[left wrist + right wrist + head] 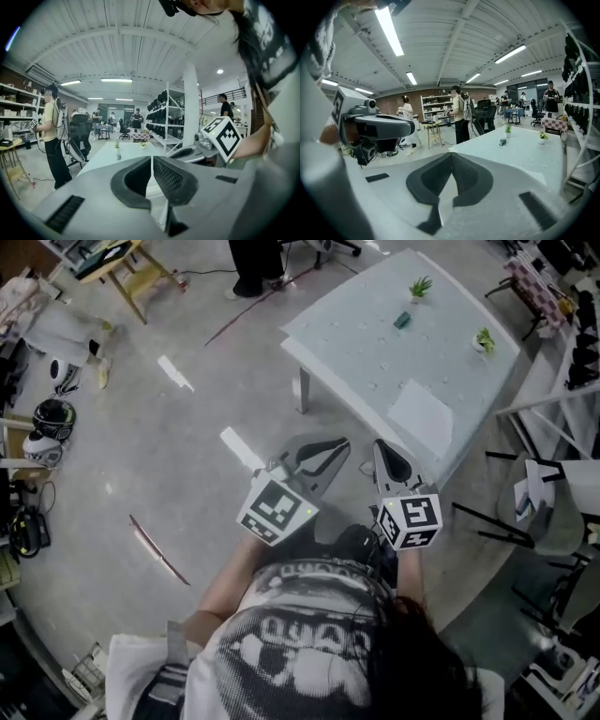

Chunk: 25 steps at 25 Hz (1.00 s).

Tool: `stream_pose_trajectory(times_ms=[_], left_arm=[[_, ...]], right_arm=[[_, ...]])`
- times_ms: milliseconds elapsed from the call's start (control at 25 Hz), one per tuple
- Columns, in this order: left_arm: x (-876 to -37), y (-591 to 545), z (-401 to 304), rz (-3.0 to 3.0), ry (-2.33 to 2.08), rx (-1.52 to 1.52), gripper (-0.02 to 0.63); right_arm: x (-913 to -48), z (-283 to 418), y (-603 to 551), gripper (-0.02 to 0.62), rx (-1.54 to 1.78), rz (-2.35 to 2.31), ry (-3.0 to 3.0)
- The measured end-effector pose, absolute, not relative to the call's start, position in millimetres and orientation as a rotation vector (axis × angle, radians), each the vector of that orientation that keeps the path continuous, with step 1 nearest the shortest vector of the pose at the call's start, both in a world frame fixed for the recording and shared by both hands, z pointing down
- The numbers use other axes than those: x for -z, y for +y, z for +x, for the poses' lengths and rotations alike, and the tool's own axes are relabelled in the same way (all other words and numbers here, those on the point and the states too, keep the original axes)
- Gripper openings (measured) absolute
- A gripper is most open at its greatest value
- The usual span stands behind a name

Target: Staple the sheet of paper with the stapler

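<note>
Head view: a person stands on the floor short of the tabletop [366, 352], which lies at 1 o'clock from both grippers. Neither gripper is over it.

The sheet of paper [422, 415] lies flat by the tabletop's near edge. The stapler [402, 321] sits well apart from it, at 12 o'clock from the sheet toward the far side. A small plant [420, 287] stands just beyond the stapler. A second plant [485, 338] stands at 3 o'clock from the stapler, near the right edge.

Left gripper [152, 158]: its own view shows the jaws pressed together with only a hairline seam and nothing between them. Right gripper [451, 154]: the same, tips meeting and nothing held. The head view gives only the grippers' backs and marker cubes, side by side, and does not settle the jaws.

Left gripper view only:
- Storage racks [161, 117] stand at 1 o'clock beyond the tabletop.
- A person in a yellow shirt [49, 136] stands at 9 o'clock.
- The right gripper's cube is at 3 o'clock.
- The stapler and both plants show small above the jaws; the sheet cannot be made out.

Right gripper view only:
- The left gripper is at 9 o'clock.
- Two people stand beside a wooden stool [433, 133] at 12 o'clock.
- The stapler and plants are at 2 o'clock on the tabletop.

Head view only: helmets [53, 418] lie on the floor at 9 o'clock.
</note>
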<state>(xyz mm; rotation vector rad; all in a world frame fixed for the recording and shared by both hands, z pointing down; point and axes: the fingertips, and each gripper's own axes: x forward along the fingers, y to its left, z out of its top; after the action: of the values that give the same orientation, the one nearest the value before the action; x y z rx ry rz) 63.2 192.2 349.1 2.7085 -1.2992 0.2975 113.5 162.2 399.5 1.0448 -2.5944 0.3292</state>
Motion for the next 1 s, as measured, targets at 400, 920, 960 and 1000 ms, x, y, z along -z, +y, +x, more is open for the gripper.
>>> stream_pose_trajectory(times_ms=[400, 920, 960, 1000], left_arm=[[-362, 151, 52, 2.751, -1.147, -0.281, 0.014], [-375, 121, 98, 2.827, -0.912, -0.328, 0.014], [-376, 114, 100, 2.833, -0.904, -0.336, 0.014], [-377, 106, 102, 2.839, -0.898, -0.346, 0.014]], right_arm=[[-417, 138, 152, 0.000, -0.412, 1.236, -2.453], [-449, 222, 93, 0.037, -0.477, 1.416, -2.286], [-452, 230, 85, 0.038, -0.470, 1.424, -2.271], [-456, 238, 75, 0.043, -0.463, 1.427, -2.252]])
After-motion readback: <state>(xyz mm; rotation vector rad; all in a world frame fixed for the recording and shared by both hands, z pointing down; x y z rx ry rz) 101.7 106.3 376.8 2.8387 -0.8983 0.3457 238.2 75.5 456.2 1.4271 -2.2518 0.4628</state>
